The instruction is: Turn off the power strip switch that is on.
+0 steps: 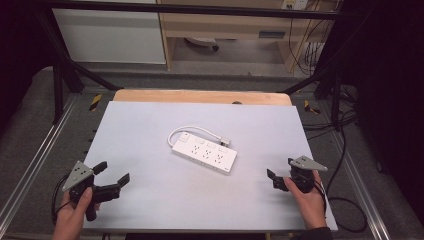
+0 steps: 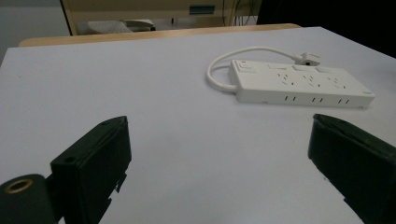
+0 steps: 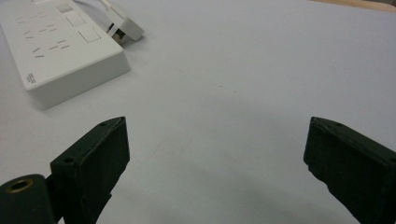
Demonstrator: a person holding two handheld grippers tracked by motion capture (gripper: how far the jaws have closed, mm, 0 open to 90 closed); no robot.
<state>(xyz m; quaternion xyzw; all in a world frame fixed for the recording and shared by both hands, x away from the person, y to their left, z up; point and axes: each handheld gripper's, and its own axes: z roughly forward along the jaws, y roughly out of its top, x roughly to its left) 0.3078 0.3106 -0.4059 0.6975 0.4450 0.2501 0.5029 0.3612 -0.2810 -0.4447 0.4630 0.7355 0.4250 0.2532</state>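
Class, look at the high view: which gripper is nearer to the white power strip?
Right, narrowly. The right gripper sits just right of and below the power strip; the left gripper lies farther off to its lower left.

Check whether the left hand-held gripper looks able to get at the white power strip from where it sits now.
Probably yes. The left hand-held gripper has its jaws wide open and pointed toward the power strip, with bare table between them. The strip's looped cord lies at its far end, not in the way.

power strip [image 3: 65, 51] cropped by frame edge, markings illegible
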